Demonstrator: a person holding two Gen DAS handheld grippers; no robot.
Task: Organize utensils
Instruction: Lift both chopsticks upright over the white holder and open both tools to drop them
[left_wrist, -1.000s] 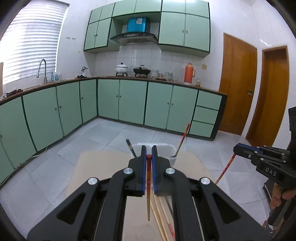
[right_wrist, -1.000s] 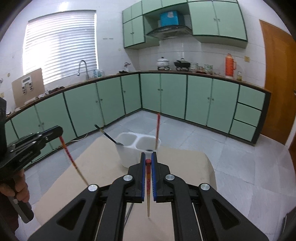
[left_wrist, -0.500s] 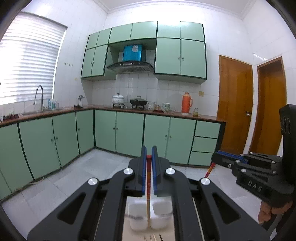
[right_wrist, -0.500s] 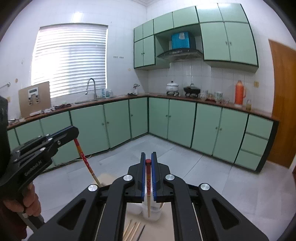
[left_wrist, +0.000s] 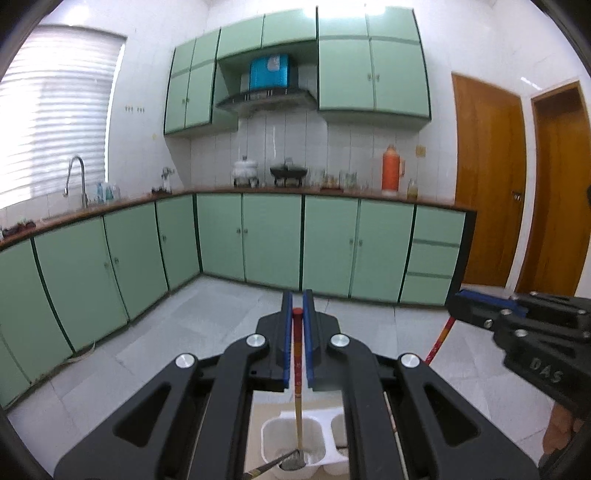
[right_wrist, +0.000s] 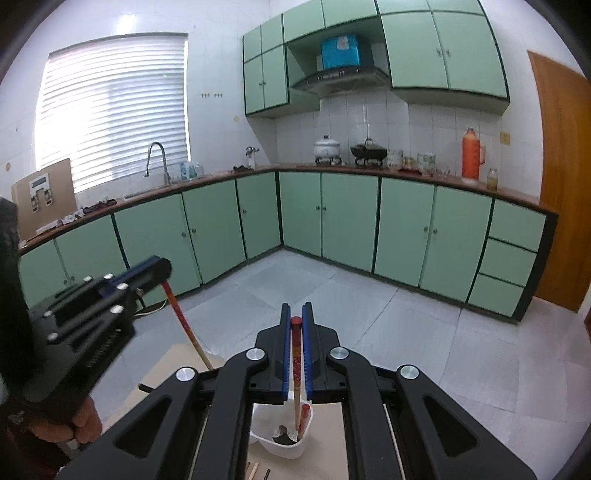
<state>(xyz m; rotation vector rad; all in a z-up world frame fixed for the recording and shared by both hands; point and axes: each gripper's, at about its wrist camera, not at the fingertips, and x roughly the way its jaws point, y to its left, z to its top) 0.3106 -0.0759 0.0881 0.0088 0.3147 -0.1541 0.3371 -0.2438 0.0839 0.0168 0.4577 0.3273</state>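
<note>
My left gripper (left_wrist: 296, 306) is shut on a red-topped chopstick (left_wrist: 297, 373) that hangs down into the left compartment of the white two-part holder (left_wrist: 321, 415). A dark-handled spoon (left_wrist: 291, 461) leans in that compartment. My right gripper (right_wrist: 296, 314) is shut on another red-topped chopstick (right_wrist: 295, 369), whose tip reaches into the holder (right_wrist: 291, 448) beside a red-patterned chopstick (right_wrist: 304, 417). Each gripper also shows in the other view: the right gripper (left_wrist: 458, 306) with its stick (left_wrist: 439, 339), the left gripper (right_wrist: 162, 269) with its stick (right_wrist: 184, 325).
The holder stands on a tan table (right_wrist: 170, 365), where loose chopsticks (right_wrist: 253, 470) lie close under the gripper. A hand (right_wrist: 74, 424) grips the left tool. Green cabinets (left_wrist: 269, 240), a tiled floor (left_wrist: 207, 317) and wooden doors (left_wrist: 487, 184) surround the table.
Both grippers have carried their chopsticks forward and a little up, from short of the holder to right over it. The stick tips now hang inside the holder. Both stay shut.
</note>
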